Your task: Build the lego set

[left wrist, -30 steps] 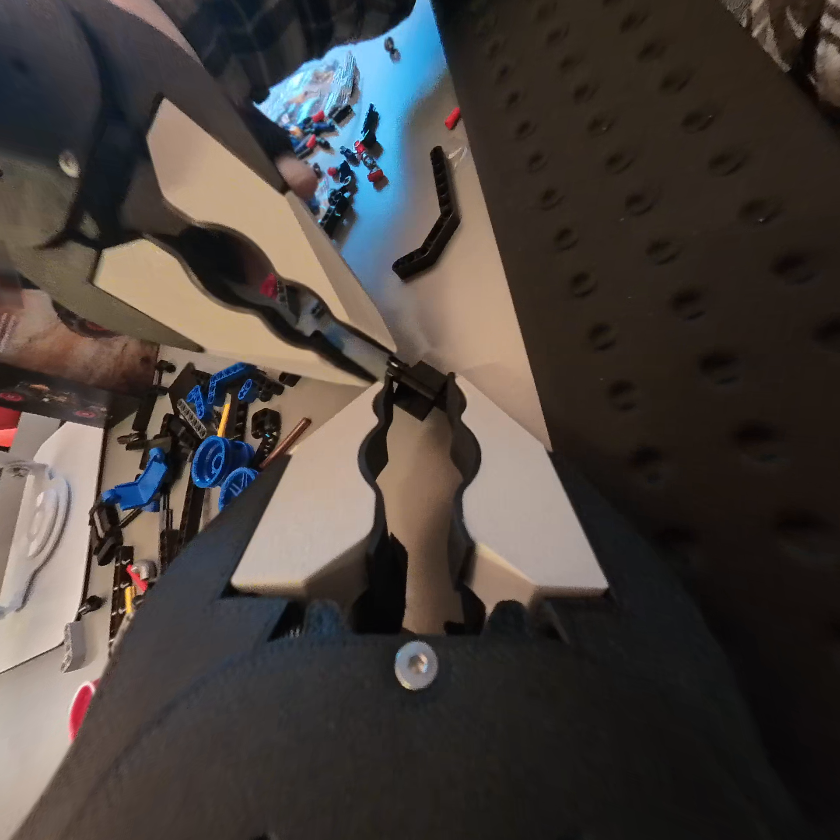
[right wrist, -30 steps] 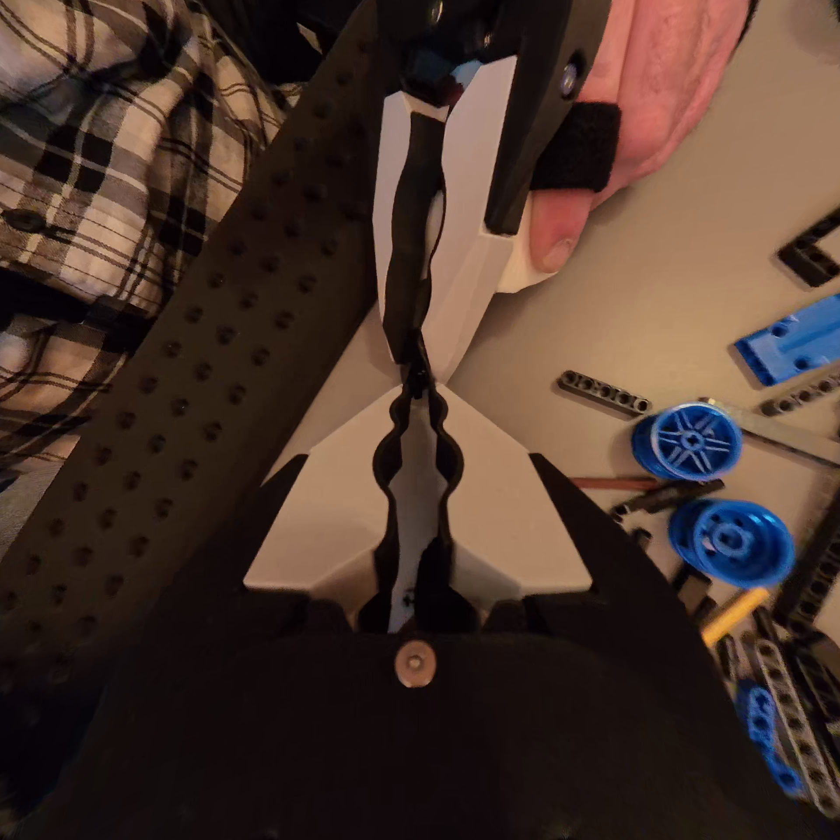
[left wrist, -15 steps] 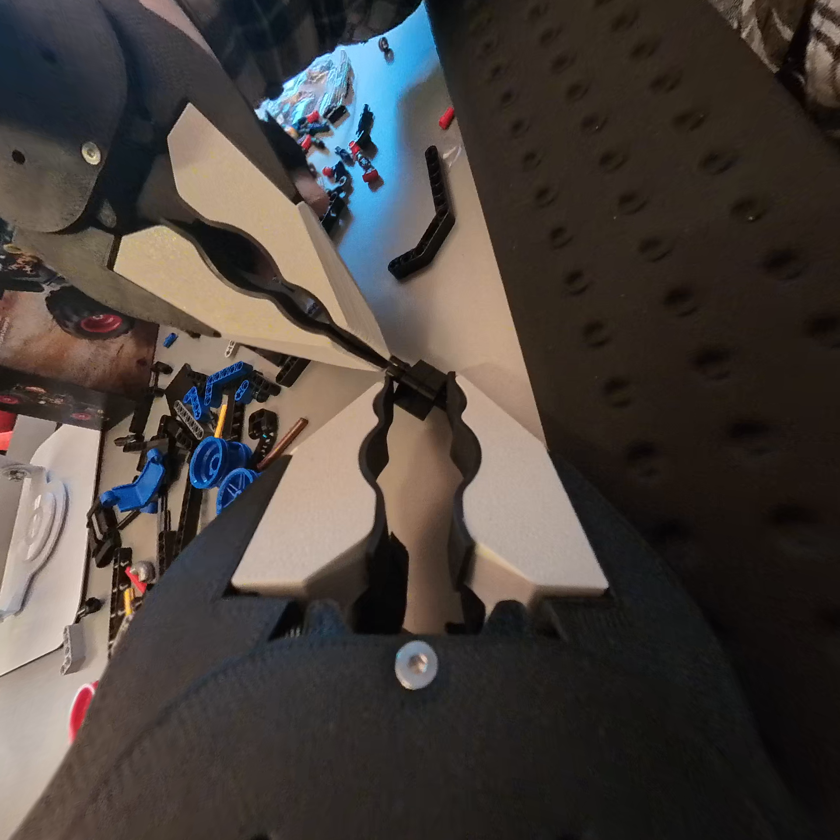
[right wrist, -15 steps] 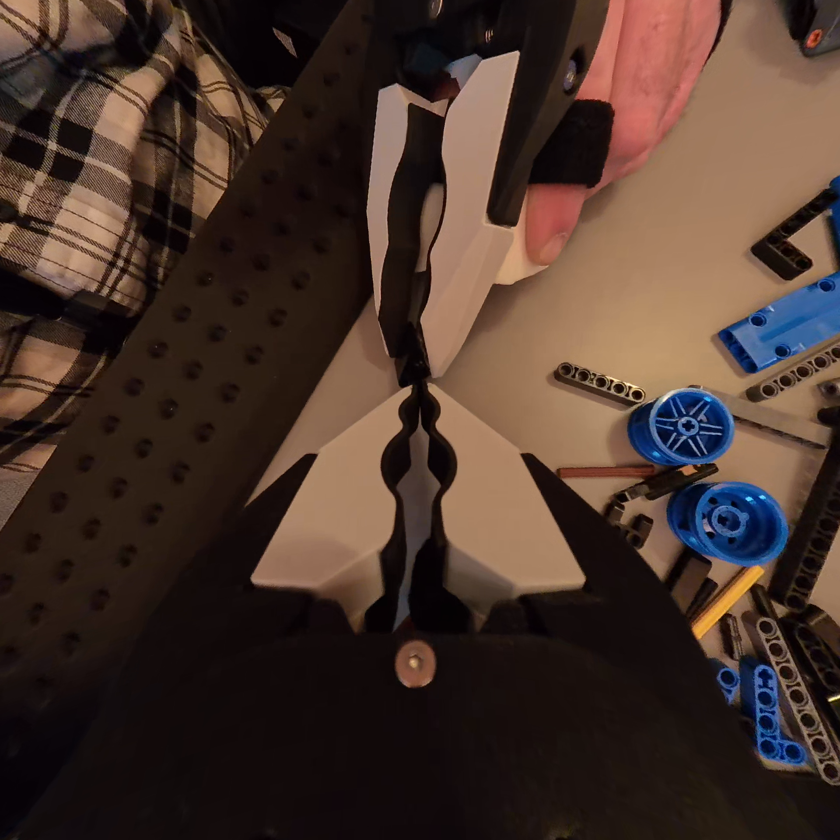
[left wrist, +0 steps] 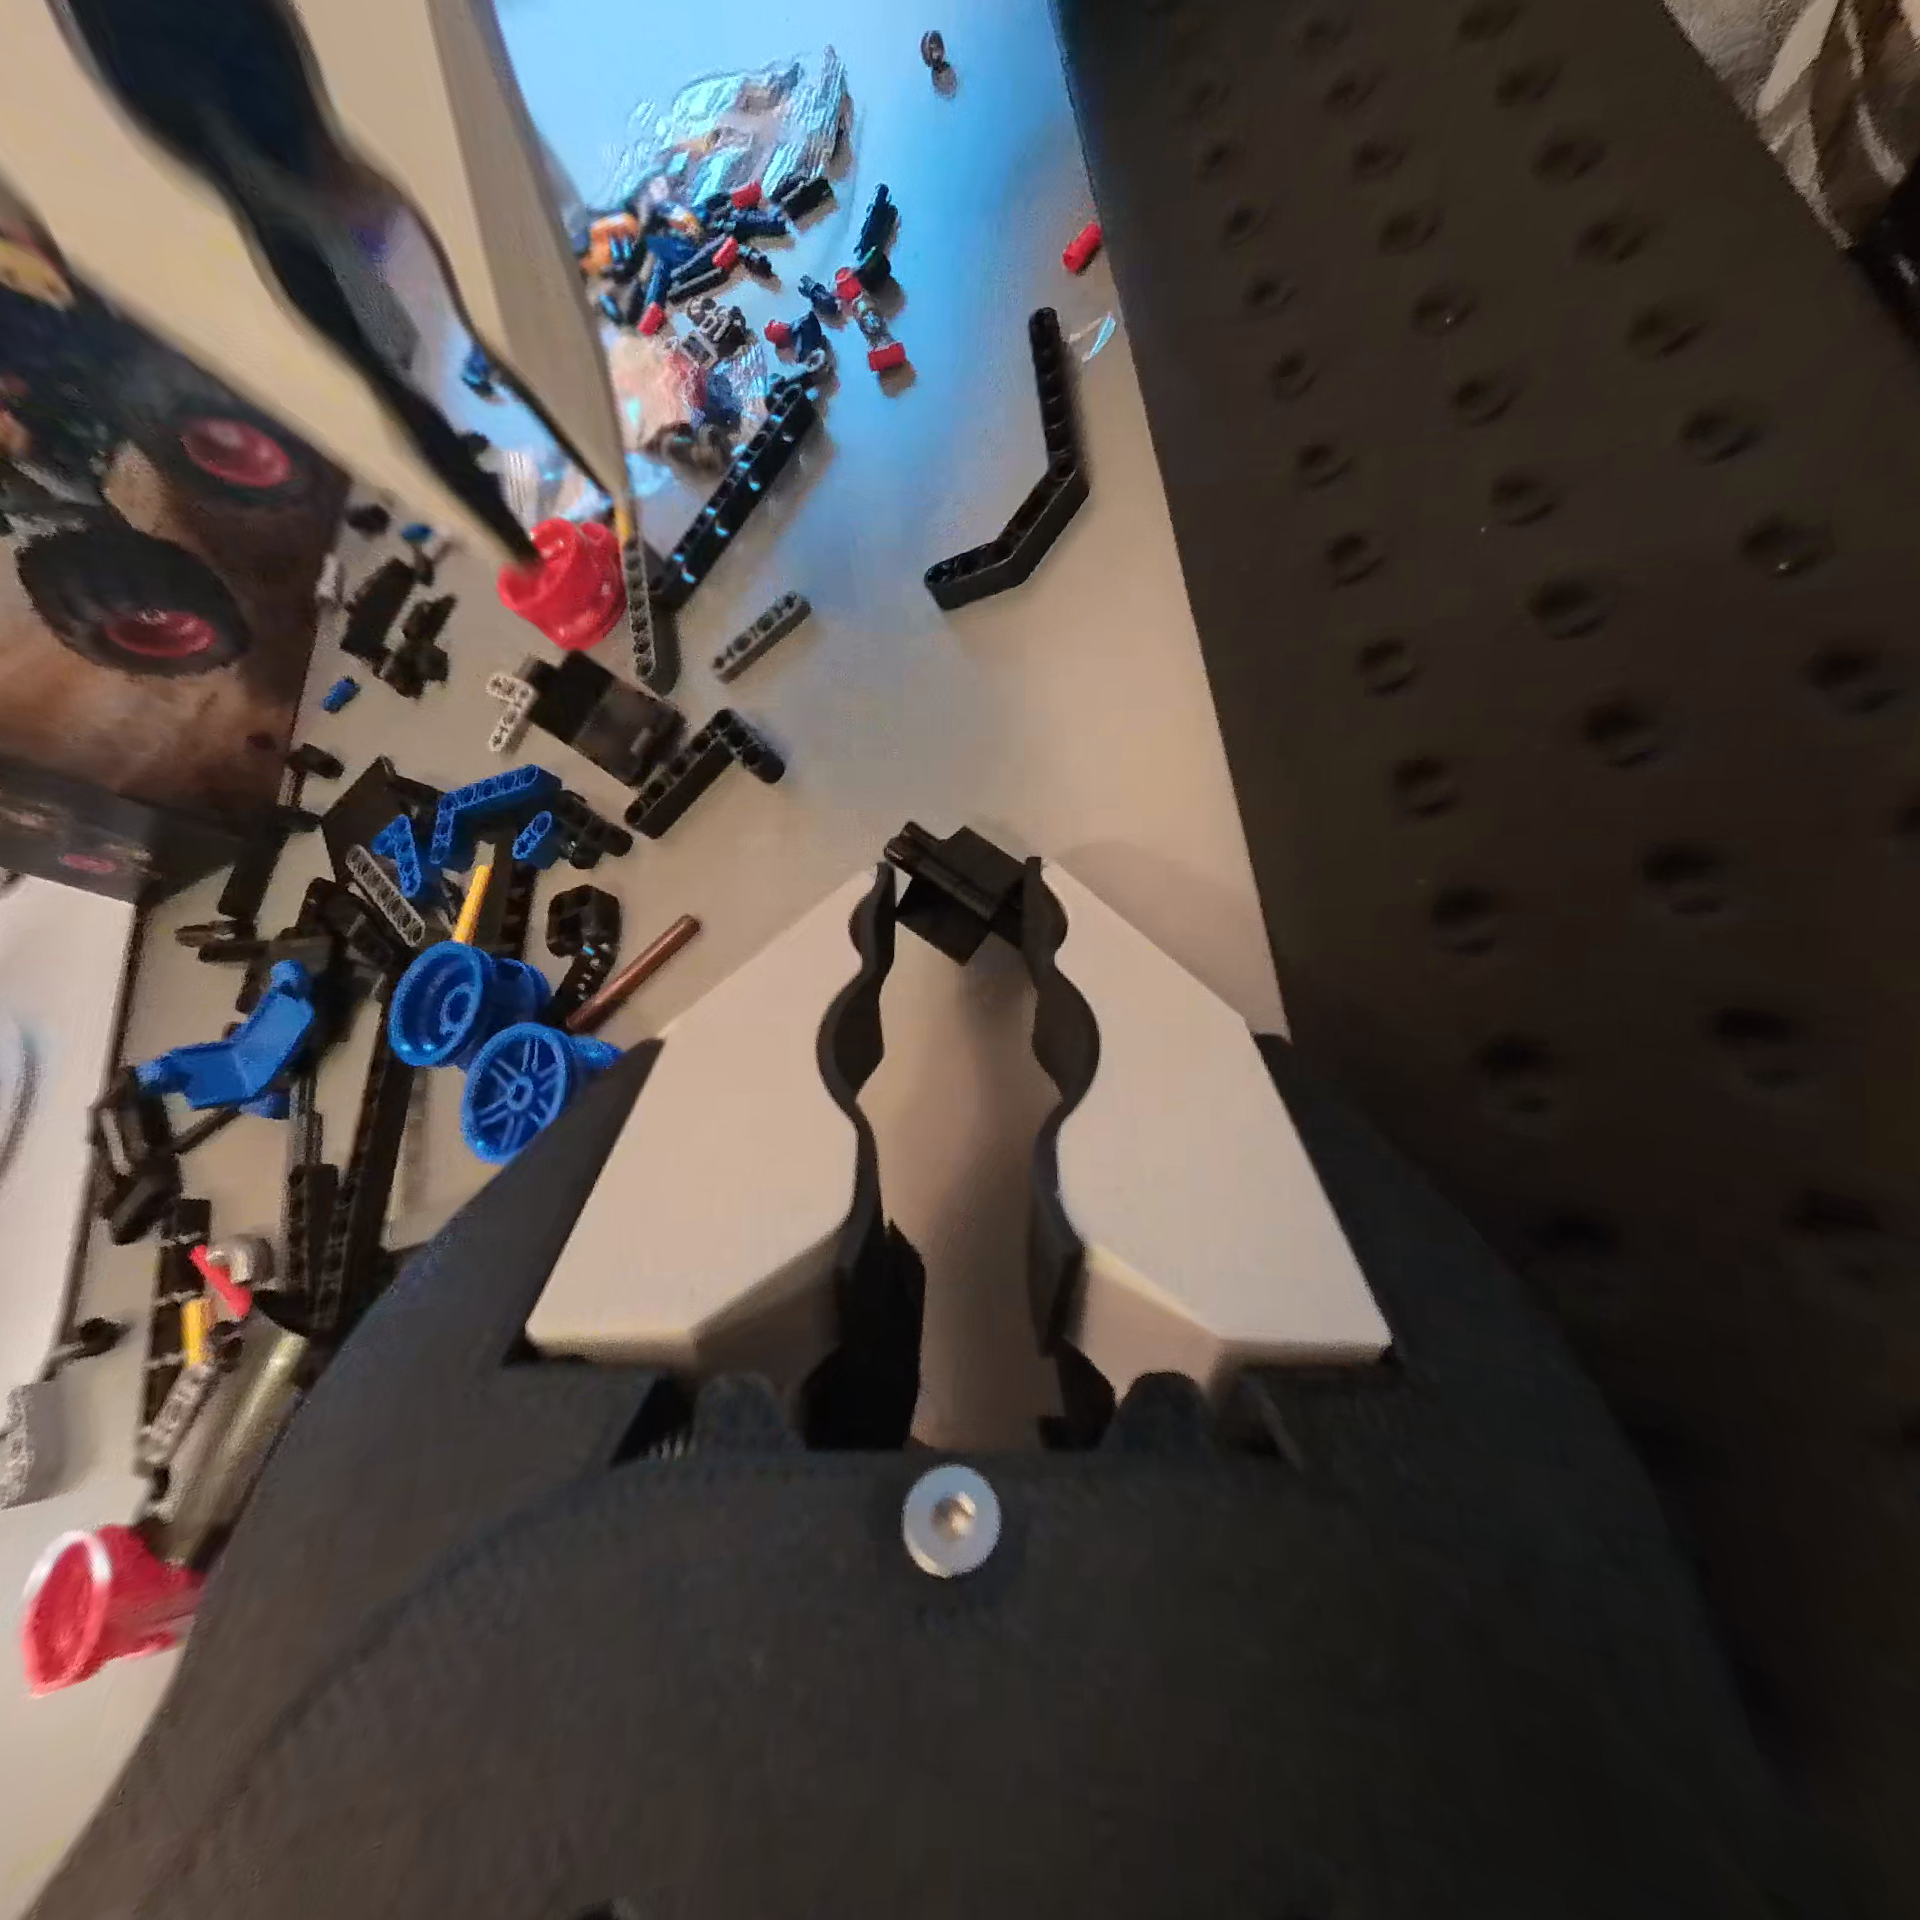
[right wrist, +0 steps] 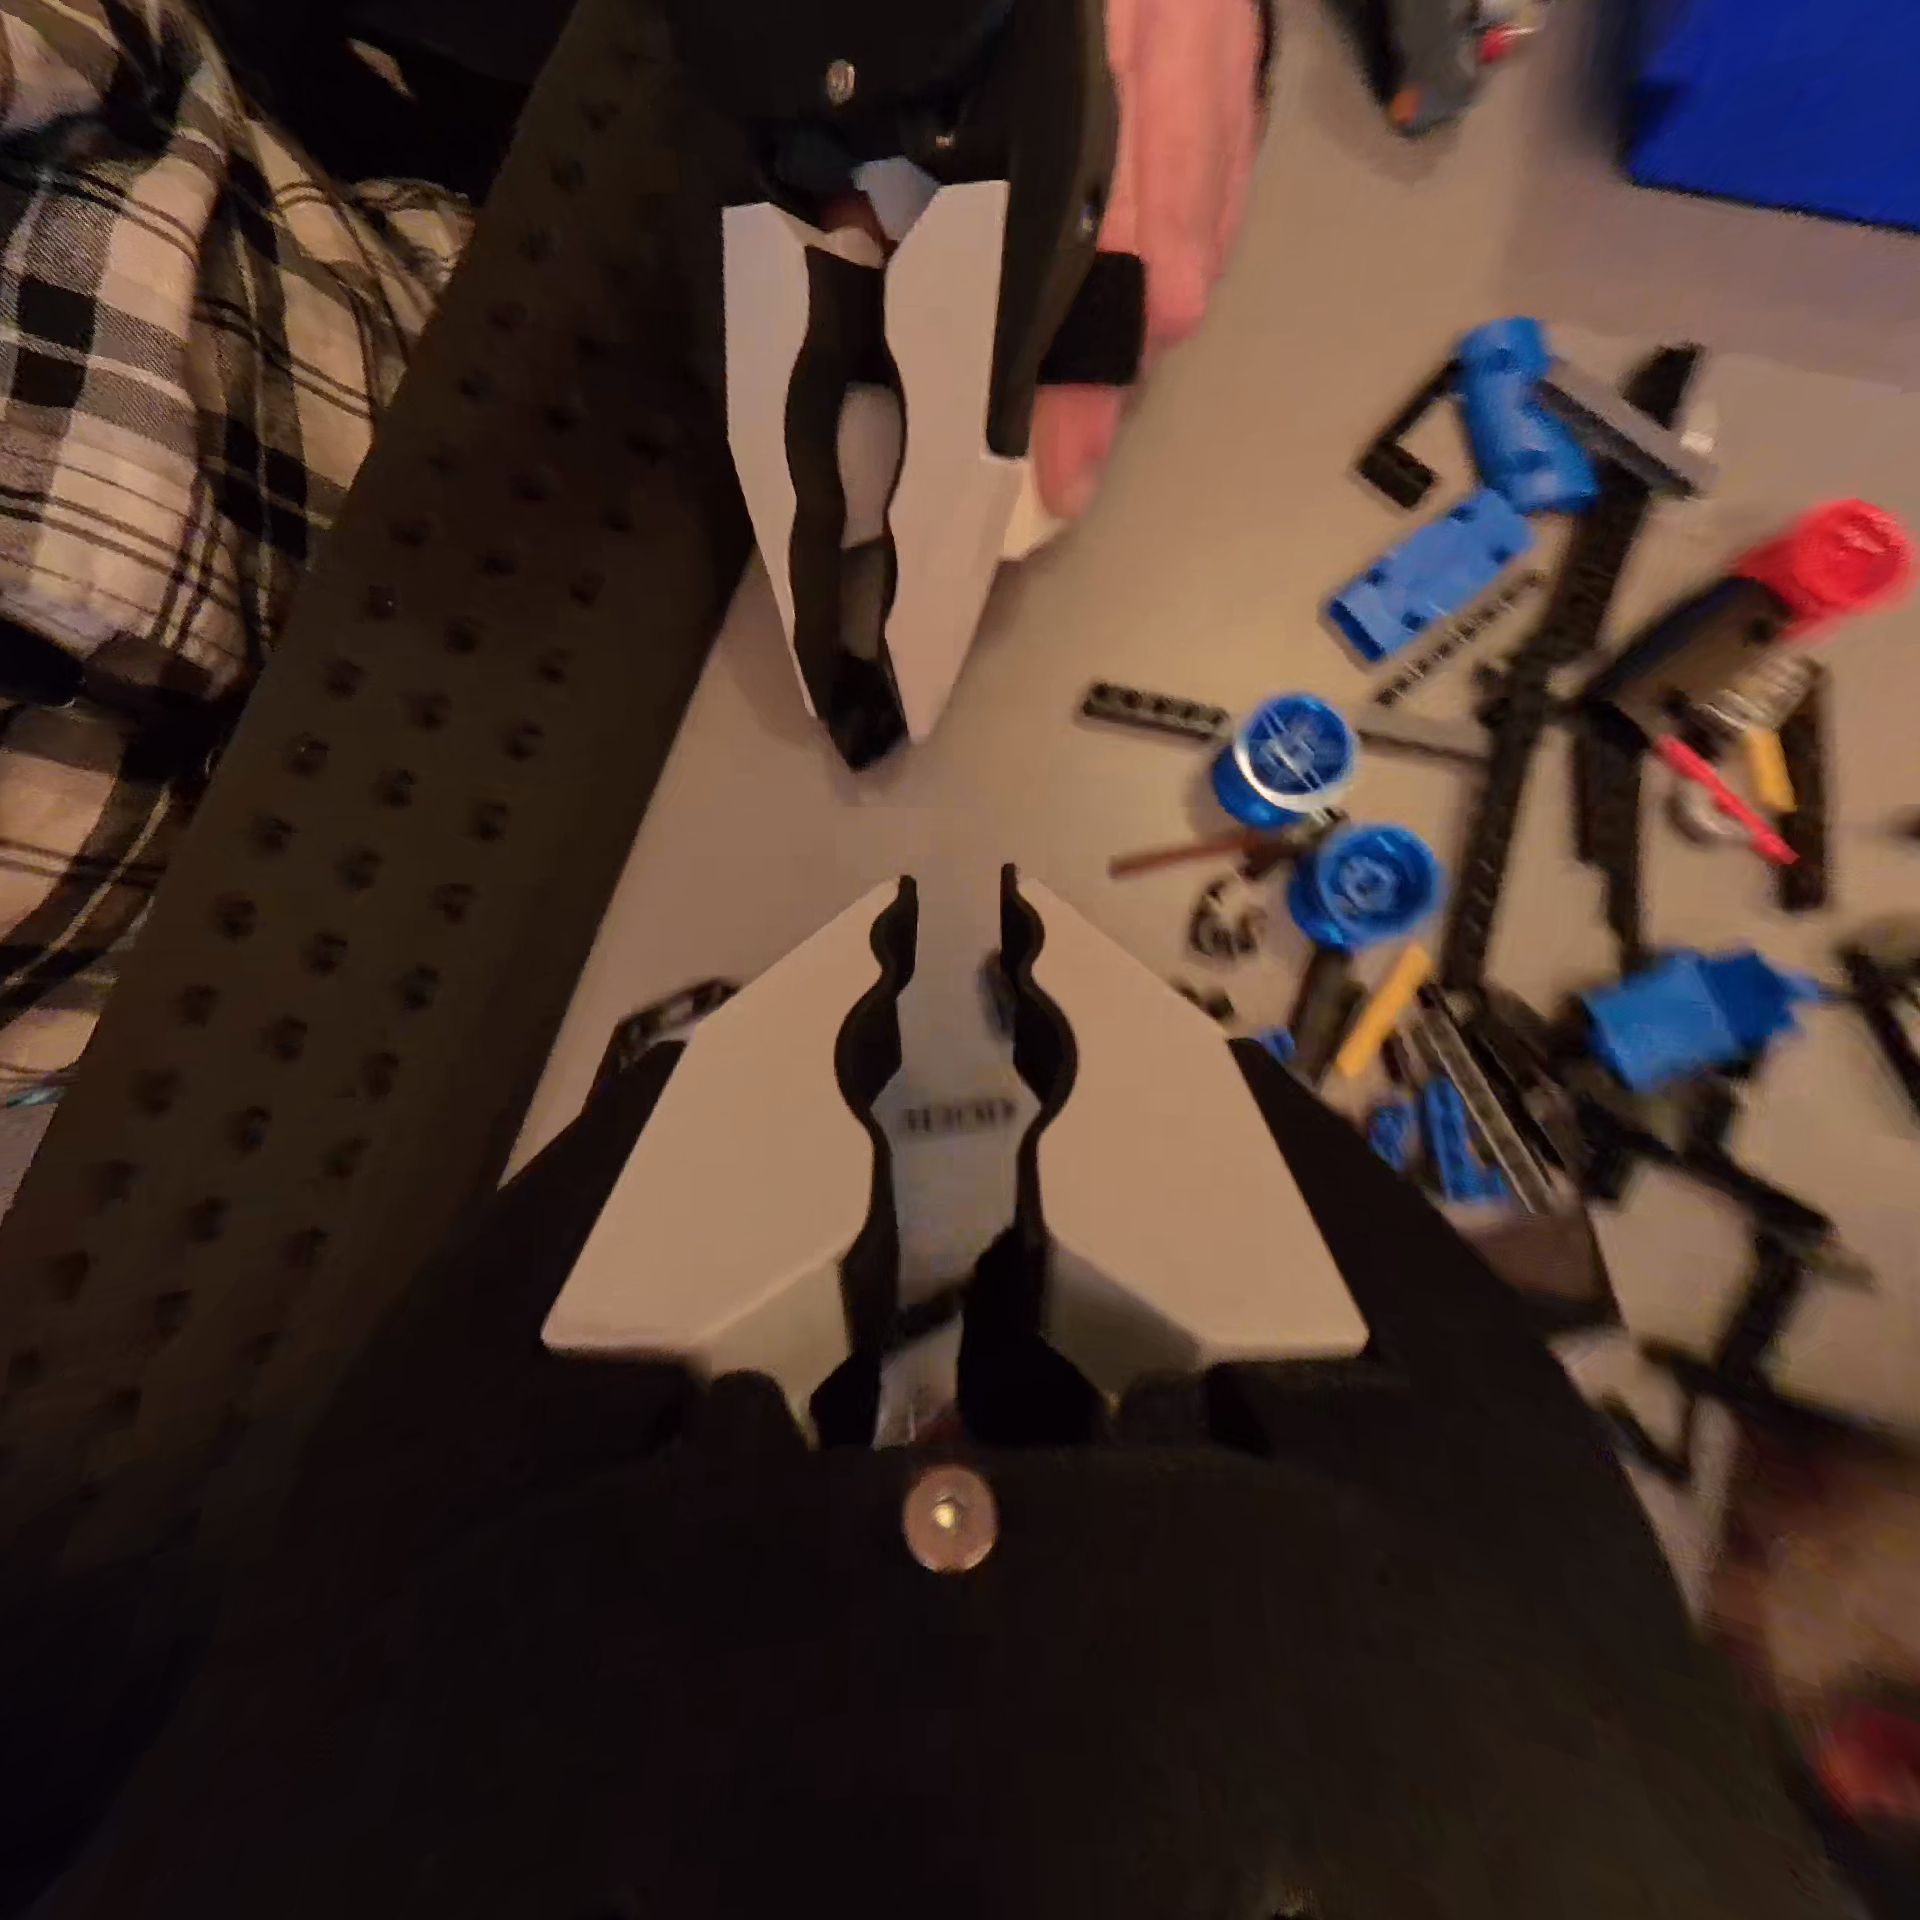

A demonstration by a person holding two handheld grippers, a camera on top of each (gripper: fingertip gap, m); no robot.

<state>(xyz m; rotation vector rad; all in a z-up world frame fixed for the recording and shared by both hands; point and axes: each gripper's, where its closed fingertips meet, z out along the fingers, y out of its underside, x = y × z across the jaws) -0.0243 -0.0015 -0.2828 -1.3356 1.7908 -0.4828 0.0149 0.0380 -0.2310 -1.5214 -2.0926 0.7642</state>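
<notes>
My left gripper (left wrist: 958, 875) is shut on a small black lego piece (left wrist: 956, 902), held above the grey table; a short black stub sticks out at the piece's upper left. My right gripper (right wrist: 956, 883) is open with a narrow gap and holds nothing. It sits a short way apart from the left gripper's tips (right wrist: 862, 727), which show above it with the black piece (right wrist: 858, 712). In the left wrist view the right gripper's white fingers (left wrist: 530, 260) hang blurred at the upper left.
A wide black dimpled panel (left wrist: 1558, 727) fills the right side and also shows in the right wrist view (right wrist: 364, 727). Loose parts lie about: blue wheels (left wrist: 457, 1013), a red hub (left wrist: 566, 587), a bent black beam (left wrist: 1039, 488), a picture box (left wrist: 135, 582), bagged parts (left wrist: 727, 239). The grippers' ends are close to 7 centimeters from one another.
My right gripper has opened and drawn back from the left gripper's tips, where it had been shut. The left gripper still holds the black piece.
</notes>
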